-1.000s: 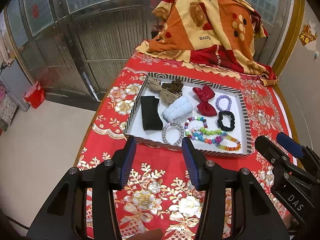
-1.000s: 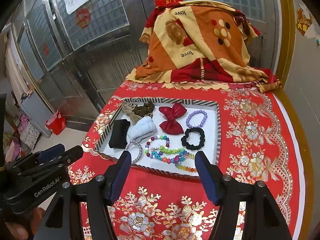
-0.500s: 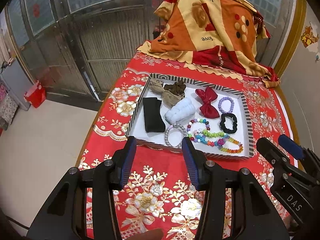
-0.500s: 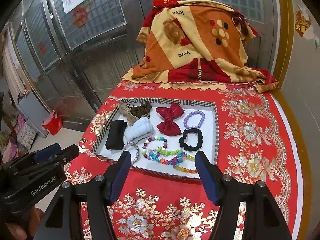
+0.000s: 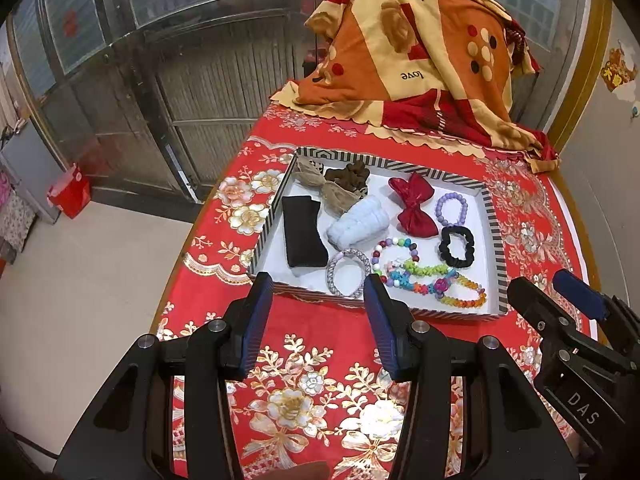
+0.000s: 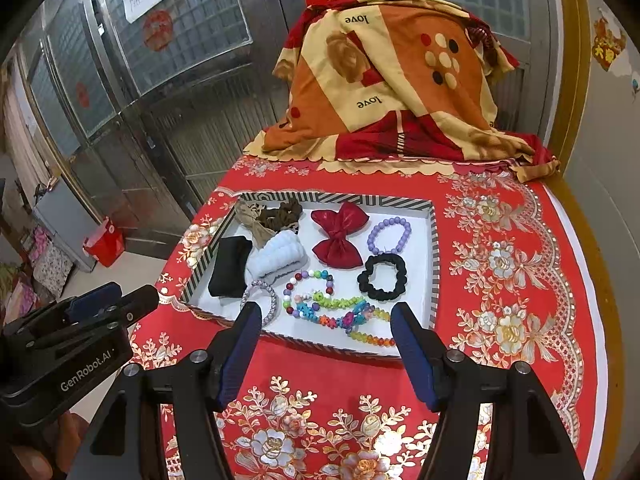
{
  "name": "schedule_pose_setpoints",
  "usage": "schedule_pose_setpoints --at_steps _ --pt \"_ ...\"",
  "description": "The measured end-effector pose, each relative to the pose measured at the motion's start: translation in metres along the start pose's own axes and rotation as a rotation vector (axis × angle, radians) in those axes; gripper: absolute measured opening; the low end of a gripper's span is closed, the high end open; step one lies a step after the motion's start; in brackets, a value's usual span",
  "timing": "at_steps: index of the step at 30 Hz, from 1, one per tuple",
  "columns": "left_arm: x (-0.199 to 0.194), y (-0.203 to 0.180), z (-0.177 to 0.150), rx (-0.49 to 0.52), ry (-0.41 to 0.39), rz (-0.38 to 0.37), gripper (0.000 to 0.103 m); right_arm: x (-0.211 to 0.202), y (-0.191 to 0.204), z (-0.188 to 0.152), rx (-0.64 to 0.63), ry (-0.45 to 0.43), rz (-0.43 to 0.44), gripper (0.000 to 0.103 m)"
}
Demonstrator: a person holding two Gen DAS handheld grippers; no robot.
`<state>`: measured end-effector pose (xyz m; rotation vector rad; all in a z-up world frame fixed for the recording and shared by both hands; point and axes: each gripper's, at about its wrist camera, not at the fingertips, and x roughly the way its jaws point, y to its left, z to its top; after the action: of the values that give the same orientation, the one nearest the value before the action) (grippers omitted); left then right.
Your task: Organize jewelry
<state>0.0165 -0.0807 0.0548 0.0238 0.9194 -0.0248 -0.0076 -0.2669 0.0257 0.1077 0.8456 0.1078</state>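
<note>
A shallow striped-rim tray [image 5: 494, 240] [image 6: 433, 264] lies on the red floral tablecloth. In it are a red bow [image 5: 414, 208] [image 6: 338, 238], a purple bead bracelet [image 5: 451, 210], a black scrunchie [image 5: 457, 247], a black folded band [image 5: 302, 232], a white fluffy scrunchie [image 5: 358, 222], a rhinestone bangle [image 5: 348, 272] and colourful bead bracelets [image 5: 432, 280] [image 6: 332, 308]. My left gripper [image 5: 318, 286] hangs open over the tray's near left rim. Open too, my right gripper [image 6: 326, 312] hovers above the near rim. Neither holds anything.
A brown scrunchie [image 5: 348, 176] and a tan bow [image 5: 320, 186] fill the tray's far left corner. An orange patterned blanket [image 5: 416, 52] is heaped at the table's far end. The table edge drops to the floor on the left, where a red bin [image 5: 70, 196] stands.
</note>
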Motion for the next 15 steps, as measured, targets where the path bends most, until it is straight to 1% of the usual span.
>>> schedule_pose_setpoints --at_steps 15 --pt "0.0075 -0.0002 0.0015 0.0 0.016 0.002 0.047 0.0094 -0.0015 0.0029 -0.009 0.022 0.006 0.066"
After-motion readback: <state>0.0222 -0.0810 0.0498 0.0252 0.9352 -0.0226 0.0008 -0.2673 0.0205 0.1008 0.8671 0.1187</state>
